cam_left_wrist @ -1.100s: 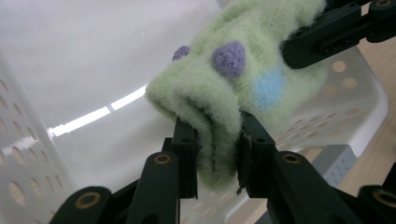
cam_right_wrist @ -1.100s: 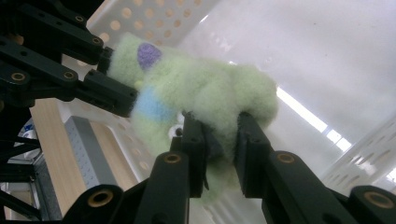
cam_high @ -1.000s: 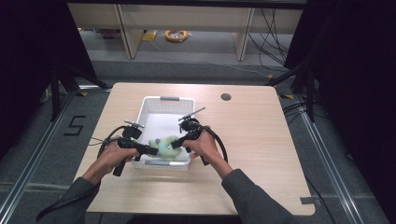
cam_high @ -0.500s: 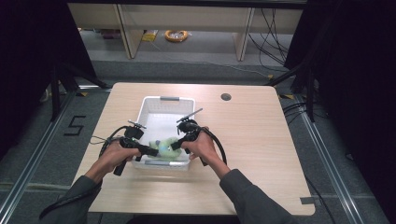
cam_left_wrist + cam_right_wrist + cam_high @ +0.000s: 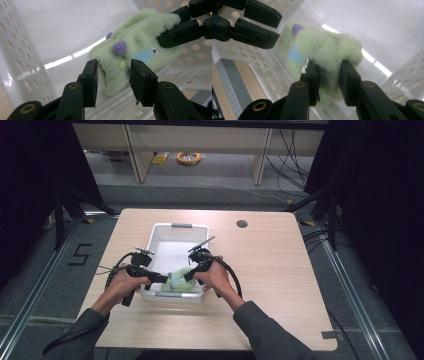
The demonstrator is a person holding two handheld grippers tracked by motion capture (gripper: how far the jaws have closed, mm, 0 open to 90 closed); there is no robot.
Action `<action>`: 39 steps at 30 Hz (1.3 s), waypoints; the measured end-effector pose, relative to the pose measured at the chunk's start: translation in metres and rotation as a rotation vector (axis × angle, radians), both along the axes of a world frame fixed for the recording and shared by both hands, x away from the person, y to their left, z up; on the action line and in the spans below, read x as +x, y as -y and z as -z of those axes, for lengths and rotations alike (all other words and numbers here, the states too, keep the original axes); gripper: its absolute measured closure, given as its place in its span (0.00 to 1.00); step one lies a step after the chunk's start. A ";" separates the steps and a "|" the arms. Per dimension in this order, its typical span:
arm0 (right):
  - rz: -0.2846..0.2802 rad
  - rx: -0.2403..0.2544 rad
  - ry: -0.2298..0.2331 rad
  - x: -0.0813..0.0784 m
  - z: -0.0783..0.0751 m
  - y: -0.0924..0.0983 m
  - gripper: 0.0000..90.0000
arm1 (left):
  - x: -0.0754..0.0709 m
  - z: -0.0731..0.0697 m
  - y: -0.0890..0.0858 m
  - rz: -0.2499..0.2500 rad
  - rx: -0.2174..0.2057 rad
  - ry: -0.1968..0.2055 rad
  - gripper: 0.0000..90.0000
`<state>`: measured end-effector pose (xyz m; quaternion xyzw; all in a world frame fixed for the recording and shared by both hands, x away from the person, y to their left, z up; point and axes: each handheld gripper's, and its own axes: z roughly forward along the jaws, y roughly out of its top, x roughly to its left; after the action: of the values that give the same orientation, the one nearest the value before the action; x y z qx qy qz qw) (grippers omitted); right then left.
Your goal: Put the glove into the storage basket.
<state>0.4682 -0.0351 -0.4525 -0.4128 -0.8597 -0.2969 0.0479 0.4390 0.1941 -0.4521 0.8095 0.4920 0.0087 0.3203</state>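
A pale green plush toy (image 5: 177,279) with purple knobs and a blue patch lies at the near end of the white perforated basket (image 5: 172,226). My left gripper (image 5: 113,75) has just been opening. One end of the toy (image 5: 130,47) sits loosely between its jaws, and it reaches in from the left (image 5: 162,279). My right gripper (image 5: 329,75) comes from the right (image 5: 189,275). Its jaws have just been easing apart, and the toy's other end (image 5: 324,50) still fills the gap and touches both pads.
The basket stands on a light wooden table (image 5: 280,270) with a round cable hole (image 5: 242,224) at the back right. Its perforated walls (image 5: 22,65) close in on both grippers. A dark floor surrounds the table.
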 end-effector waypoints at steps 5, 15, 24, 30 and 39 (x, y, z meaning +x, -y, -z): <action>0.012 -0.032 0.024 0.000 -0.005 -0.002 0.67 | -0.003 -0.005 0.002 -0.001 -0.003 0.021 0.62; 0.015 -0.013 0.069 0.001 -0.021 0.002 0.50 | -0.010 -0.016 0.006 -0.003 -0.010 0.065 0.55; -0.001 0.012 0.088 -0.001 -0.030 0.009 0.45 | -0.020 -0.025 0.011 -0.014 -0.041 0.092 0.44; -0.016 0.049 0.101 -0.007 -0.039 0.017 0.41 | -0.027 -0.030 0.016 -0.017 -0.070 0.091 0.37; -0.038 0.099 0.144 -0.016 -0.049 0.036 0.36 | -0.035 -0.031 0.022 -0.032 -0.096 0.101 0.24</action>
<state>0.4520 -0.0706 -0.4034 -0.3711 -0.8530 -0.3669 0.0116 0.4044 0.1719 -0.4208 0.7838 0.4880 0.0311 0.3828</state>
